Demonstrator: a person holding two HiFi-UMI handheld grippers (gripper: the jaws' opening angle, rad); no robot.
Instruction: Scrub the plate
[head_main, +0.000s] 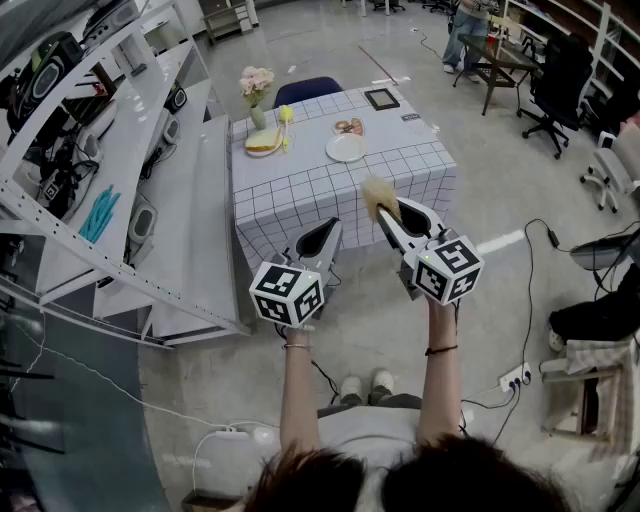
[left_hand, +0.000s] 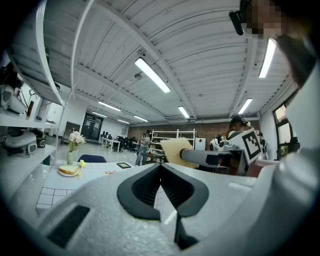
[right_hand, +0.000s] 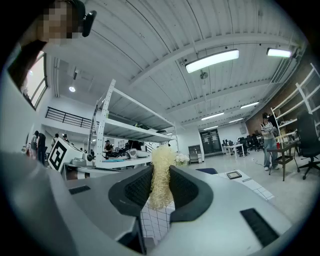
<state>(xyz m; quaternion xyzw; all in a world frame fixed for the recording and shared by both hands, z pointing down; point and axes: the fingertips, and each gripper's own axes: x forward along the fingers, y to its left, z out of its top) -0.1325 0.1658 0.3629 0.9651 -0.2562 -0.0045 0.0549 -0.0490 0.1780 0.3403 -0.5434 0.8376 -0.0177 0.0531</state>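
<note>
Left tool (left_hand: 160, 168): jaws closed on each other, nothing between them. Right tool (right_hand: 161, 176): jaws narrow, clamped on a pale yellow fibrous scrub pad (right_hand: 160, 172) that sticks out past the tips. Both are held up in the air side by side, short of the tabletop (head_main: 305, 152), and neither touches anything.

The plate (head_main: 346, 147) is white and looks empty. It sits flat on the right half of the tabletop, well apart from both tools.

The surface is a small tabletop under a white checked cloth (head_main: 330, 190) that hangs down the near side. Also on it:
- bread (head_main: 263, 141) on the left
- a vase of flowers (head_main: 256, 88) at the back left
- a small dish of food (head_main: 349, 126) just behind the plate
- a dark-framed tablet (head_main: 381, 98) at the back right

A blue chair (head_main: 305, 89) is tucked in at the far side.

The room is an open workshop with a grey concrete floor (head_main: 480, 180). A white shelving rack (head_main: 130, 160) loaded with gear runs down the left. There is an office chair (head_main: 555, 78) at the far right, a power strip (head_main: 514, 377) and cables on the floor, and a white ribbed ceiling with strip lights (left_hand: 152, 75).
</note>
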